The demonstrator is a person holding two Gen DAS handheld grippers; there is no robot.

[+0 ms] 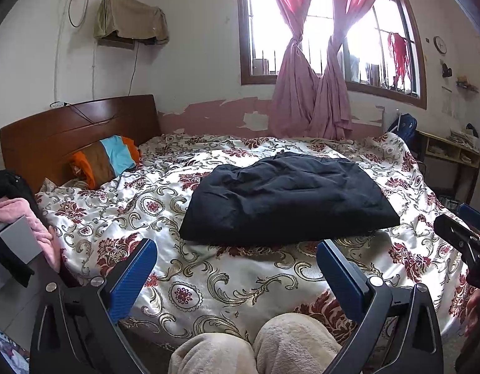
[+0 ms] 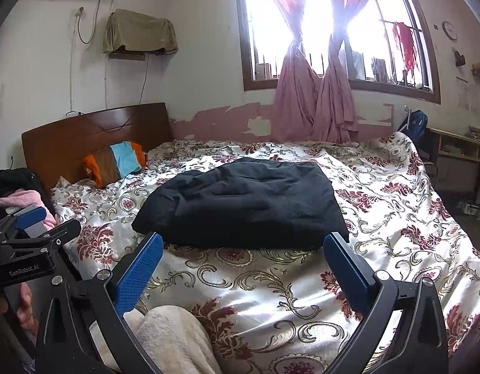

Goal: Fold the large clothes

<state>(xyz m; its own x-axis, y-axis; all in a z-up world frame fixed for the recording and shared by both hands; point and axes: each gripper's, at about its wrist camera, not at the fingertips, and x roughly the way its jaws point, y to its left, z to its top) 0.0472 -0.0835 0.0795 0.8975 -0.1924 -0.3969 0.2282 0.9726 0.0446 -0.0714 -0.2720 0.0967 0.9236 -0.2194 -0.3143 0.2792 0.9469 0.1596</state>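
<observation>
A large dark navy garment (image 1: 283, 196) lies folded into a rough rectangle in the middle of the bed, on a floral quilt (image 1: 208, 280). It also shows in the right wrist view (image 2: 243, 205). My left gripper (image 1: 236, 249) is open and empty, held above the quilt just short of the garment's near edge. My right gripper (image 2: 243, 243) is open and empty too, also just short of that edge. The right gripper's body shows at the right edge of the left view (image 1: 464, 240); the left gripper's body shows at the left of the right view (image 2: 31, 249).
A wooden headboard (image 1: 68, 137) and a striped orange, brown and blue pillow (image 1: 106, 159) are at the far left. Pink and black clothes (image 1: 18, 215) pile by the bed's left side. The person's beige-trousered knees (image 1: 255, 346) are against the near edge. A desk (image 1: 451, 152) stands at the right.
</observation>
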